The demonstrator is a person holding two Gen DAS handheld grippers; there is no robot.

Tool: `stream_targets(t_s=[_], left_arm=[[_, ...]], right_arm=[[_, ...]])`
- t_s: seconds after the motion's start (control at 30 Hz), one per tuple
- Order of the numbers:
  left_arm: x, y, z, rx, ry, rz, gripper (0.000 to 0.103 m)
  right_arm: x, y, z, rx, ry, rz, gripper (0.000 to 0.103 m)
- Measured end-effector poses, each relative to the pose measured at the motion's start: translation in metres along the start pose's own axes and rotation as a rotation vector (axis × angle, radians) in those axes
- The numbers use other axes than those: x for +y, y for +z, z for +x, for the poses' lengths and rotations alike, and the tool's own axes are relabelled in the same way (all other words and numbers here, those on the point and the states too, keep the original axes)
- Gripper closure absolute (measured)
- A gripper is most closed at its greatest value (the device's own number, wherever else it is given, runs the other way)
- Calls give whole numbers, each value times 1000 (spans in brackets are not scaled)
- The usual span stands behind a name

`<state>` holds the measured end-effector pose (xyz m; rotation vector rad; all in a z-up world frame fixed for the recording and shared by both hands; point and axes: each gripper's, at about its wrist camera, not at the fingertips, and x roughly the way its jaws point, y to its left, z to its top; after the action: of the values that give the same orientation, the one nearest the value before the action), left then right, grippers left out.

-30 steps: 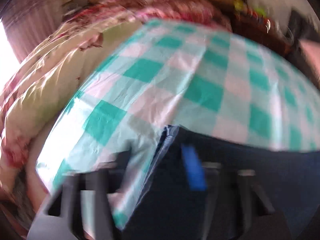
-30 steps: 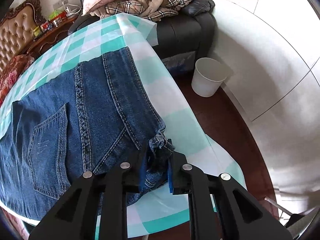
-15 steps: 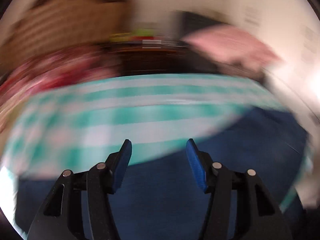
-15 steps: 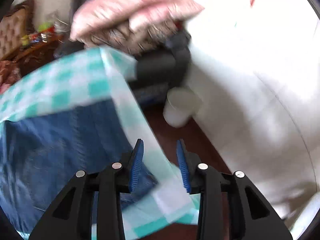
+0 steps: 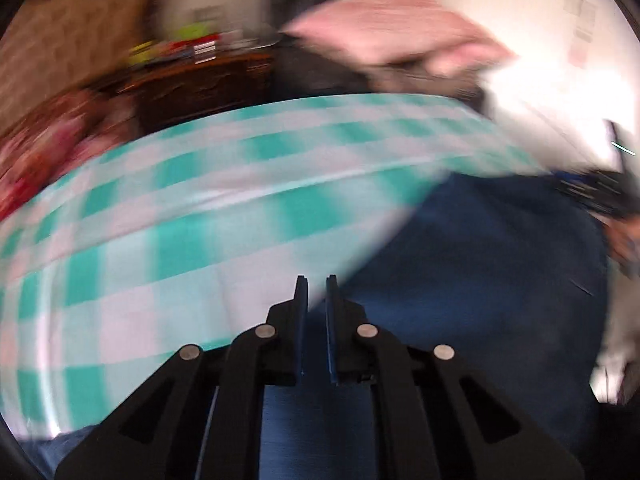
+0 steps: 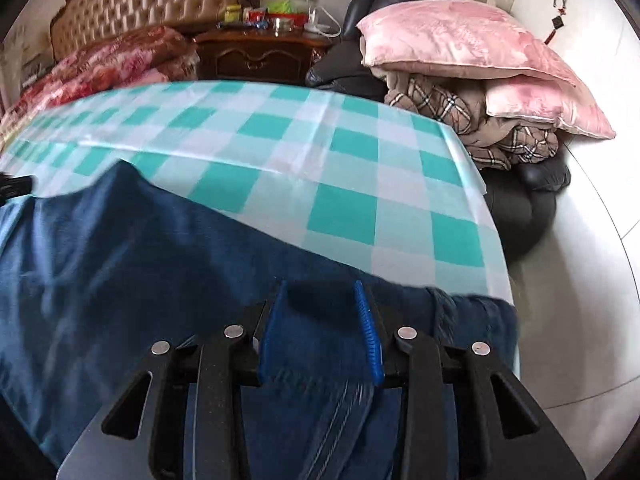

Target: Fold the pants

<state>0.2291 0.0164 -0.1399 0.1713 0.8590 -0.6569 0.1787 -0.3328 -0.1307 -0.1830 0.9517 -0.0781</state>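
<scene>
Pants: I see the jeans (image 6: 132,264) spread over the desk's (image 6: 344,168) near edge and right corner, on the checked cloth.
Left claw (image 5: 317,292): blurred; my fingers nearly meet, and I cannot tell if denim is pinched.
Right claw (image 6: 320,300): released, fingers apart over the denim's edge.
Beyond far edge: pink pillow (image 6: 452,36).

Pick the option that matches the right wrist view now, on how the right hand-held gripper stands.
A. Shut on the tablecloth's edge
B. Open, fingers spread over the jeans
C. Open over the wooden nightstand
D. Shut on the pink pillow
B: the right hand-held gripper has its blue pads set wide apart, with the jeans lying on the checked tablecloth under and between them.
</scene>
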Motion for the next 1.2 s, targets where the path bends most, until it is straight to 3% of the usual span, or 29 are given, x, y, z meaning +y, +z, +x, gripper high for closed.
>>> stream_targets(t_s=[0.03, 0.1, 0.17, 0.2, 0.23, 0.27, 0.33, 0.4, 0.5, 0.57, 0.6, 0.67, 0.73, 0.8, 0.9, 1.0, 1.1, 1.13, 1.2], left_arm=[[-17, 1, 4, 14, -34, 61, 90], [-34, -2, 25, 63, 3, 134, 90], [-28, 0, 34, 45, 54, 100, 92], [-20, 4, 32, 27, 123, 51, 93], [-17, 9, 27, -10, 239, 44, 92], [-16, 13, 23, -36, 254, 35, 92], [-25, 22, 15, -65, 170, 4, 79], [-57, 30, 14, -81, 106, 69, 64], [-116, 47, 29, -112, -34, 118, 54], [-141, 57, 44, -102, -56, 154, 54], [-152, 61, 53, -92, -66, 169, 54], [-170, 72, 74, -52, -111, 164, 55], [-188, 84, 93, 16, -169, 155, 55], [-195, 93, 115, 57, -89, 162, 57], [-176, 104, 140, 100, 66, 58, 62], [-177, 108, 127, 42, 69, 14, 62], [-217, 99, 103, -2, -58, 84, 62], [-225, 94, 97, 7, -77, 95, 62], [-241, 82, 93, 42, -91, 84, 62]], right_arm=[[0, 0, 6, 3, -6, -5, 69], [-5, 2, 15, -2, -10, 24, 69], [-8, 4, 14, -18, -26, 65, 69], [-13, 5, 10, -39, -61, 88, 69], [-18, 5, 6, -57, -88, 112, 67], [-26, 4, 4, -68, -102, 145, 66], [-46, 0, 7, -61, -51, 211, 67], [-50, -1, 8, -68, -34, 197, 69], [-50, 0, 6, -73, -41, 213, 69], [-57, -2, -5, -104, -53, 277, 68], [-69, -7, -18, -129, -126, 350, 67], [-93, -19, -35, -140, -165, 478, 66], [-122, -41, -51, -142, -129, 603, 66], [-134, -60, -62, -132, -109, 612, 66], [-146, -90, -68, -91, -88, 639, 66], [-154, -120, -69, -51, -68, 666, 66], [-159, -144, -56, 34, -58, 683, 67], [-161, -151, -53, 51, -64, 691, 77], [-162, -157, -60, 43, -76, 687, 81]])
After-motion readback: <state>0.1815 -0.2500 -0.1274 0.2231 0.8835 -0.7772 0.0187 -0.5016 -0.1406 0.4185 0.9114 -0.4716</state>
